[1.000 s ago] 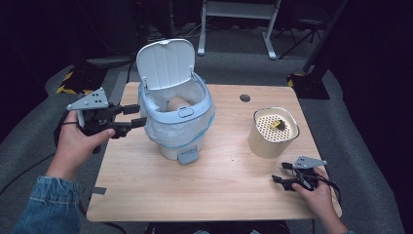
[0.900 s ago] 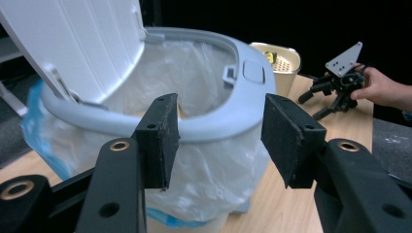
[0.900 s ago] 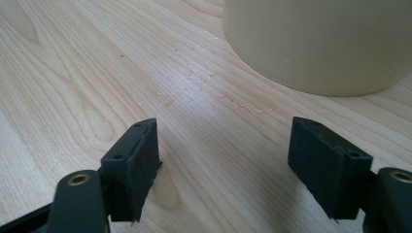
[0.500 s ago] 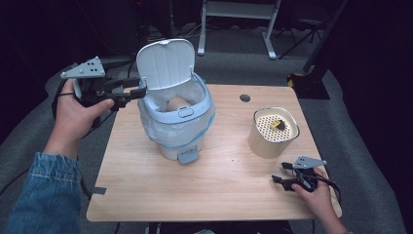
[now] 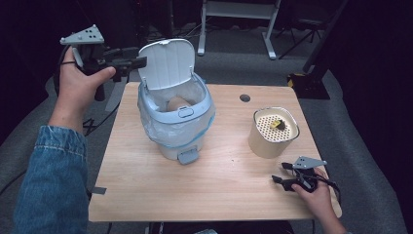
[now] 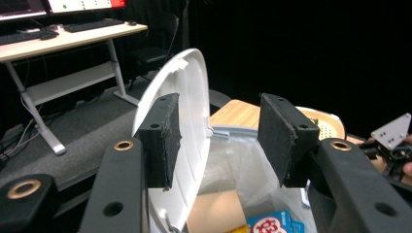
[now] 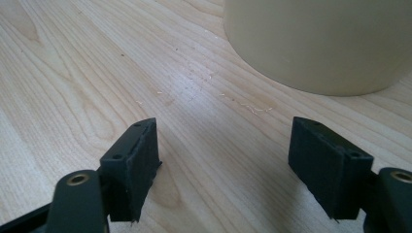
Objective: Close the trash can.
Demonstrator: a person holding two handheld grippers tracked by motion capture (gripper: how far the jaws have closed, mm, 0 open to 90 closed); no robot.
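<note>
upright bin lid (image 5: 166,63) blocks left claw (image 5: 138,62), open tabletop (image 5: 229,180) beside right claw (image 5: 282,173)

White-lidded bin (image 5: 175,122) — lid (image 5: 167,63) upright, clear liner inside — on table's left half.

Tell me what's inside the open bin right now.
The bin has a clear liner bag holding a brown cardboard piece and a blue printed packet. Anything deeper is covered by these.

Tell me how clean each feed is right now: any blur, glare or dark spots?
High view: table evenly lit and sharp, surroundings nearly black. Left gripper view: soft overall; the bin lid is bright but not blown out, the background black at right. Right gripper view: wood grain crisp, the cream container slightly soft, with a shadow under each claw pad.
</note>
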